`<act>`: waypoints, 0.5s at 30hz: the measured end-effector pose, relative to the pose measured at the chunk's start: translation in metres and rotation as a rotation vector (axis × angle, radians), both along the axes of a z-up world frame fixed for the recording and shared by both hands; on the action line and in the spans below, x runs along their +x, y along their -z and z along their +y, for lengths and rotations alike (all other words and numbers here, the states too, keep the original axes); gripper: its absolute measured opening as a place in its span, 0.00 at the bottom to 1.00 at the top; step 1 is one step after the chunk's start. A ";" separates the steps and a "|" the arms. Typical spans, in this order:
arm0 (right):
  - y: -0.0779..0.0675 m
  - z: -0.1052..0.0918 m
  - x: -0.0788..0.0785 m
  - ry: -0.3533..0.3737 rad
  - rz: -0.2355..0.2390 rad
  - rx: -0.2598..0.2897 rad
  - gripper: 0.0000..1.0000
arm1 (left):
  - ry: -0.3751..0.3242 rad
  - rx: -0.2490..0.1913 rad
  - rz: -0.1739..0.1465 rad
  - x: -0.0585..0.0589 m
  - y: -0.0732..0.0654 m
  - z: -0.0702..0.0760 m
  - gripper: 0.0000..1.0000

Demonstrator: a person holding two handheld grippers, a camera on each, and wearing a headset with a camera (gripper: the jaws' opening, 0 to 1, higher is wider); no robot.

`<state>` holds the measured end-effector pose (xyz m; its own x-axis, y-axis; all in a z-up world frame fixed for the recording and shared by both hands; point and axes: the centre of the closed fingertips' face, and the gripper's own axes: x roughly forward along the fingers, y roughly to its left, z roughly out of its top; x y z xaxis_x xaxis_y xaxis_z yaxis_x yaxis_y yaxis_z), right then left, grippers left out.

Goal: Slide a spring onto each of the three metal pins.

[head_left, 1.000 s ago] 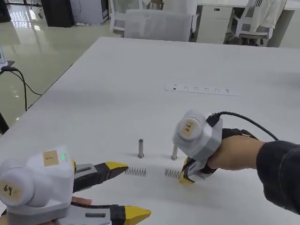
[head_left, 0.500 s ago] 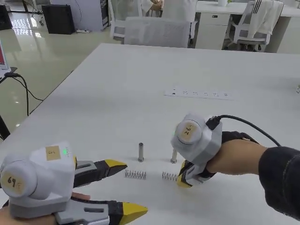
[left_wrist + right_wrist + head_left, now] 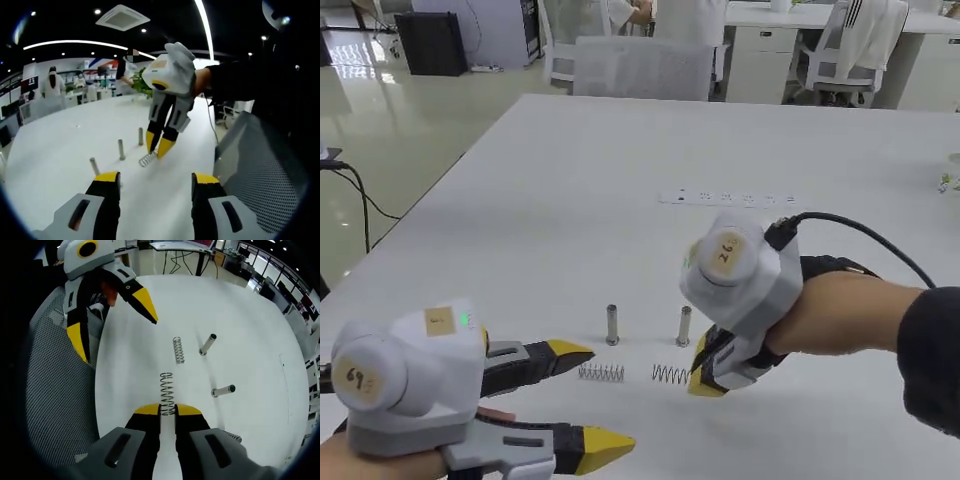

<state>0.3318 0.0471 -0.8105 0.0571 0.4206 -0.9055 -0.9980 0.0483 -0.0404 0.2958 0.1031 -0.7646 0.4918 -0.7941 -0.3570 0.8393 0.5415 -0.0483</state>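
Between the right tongs (image 3: 167, 410), one spring (image 3: 166, 386) lies clamped endwise.

At lower centre of the head view I see the left pin (image 3: 612, 325) and right pin (image 3: 684, 326), short steel posts standing upright. Just below, the left spring (image 3: 601, 372) lies flat and free. The right spring (image 3: 670, 374) has one end pinched by the right gripper (image 3: 167, 411).

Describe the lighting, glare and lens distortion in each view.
Head view: soft, even light, sharp throughout, with glare on the glossy floor and only a faint shadow under the right gripper. Left gripper view: fisheye bends the ceiling light strips; the table is evenly lit. Right gripper view: the table edge bows; the spring in the jaws is crisp.
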 end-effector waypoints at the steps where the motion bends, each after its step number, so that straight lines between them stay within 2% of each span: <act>1: -0.002 0.001 -0.002 -0.007 0.001 0.004 0.07 | 0.002 0.000 0.001 0.000 0.000 0.000 0.52; 9: -0.026 0.015 -0.026 -0.092 -0.002 0.039 0.07 | 0.026 0.004 -0.001 -0.003 0.001 -0.005 0.48; 15: -0.032 0.021 -0.033 -0.132 -0.011 0.046 0.07 | 0.046 0.008 -0.008 -0.007 -0.001 -0.010 0.46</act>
<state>0.2987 0.0686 -0.7785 0.0085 0.4664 -0.8845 -0.9953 -0.0810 -0.0523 0.2892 0.0927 -0.7636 0.4576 -0.8133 -0.3594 0.8636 0.5027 -0.0379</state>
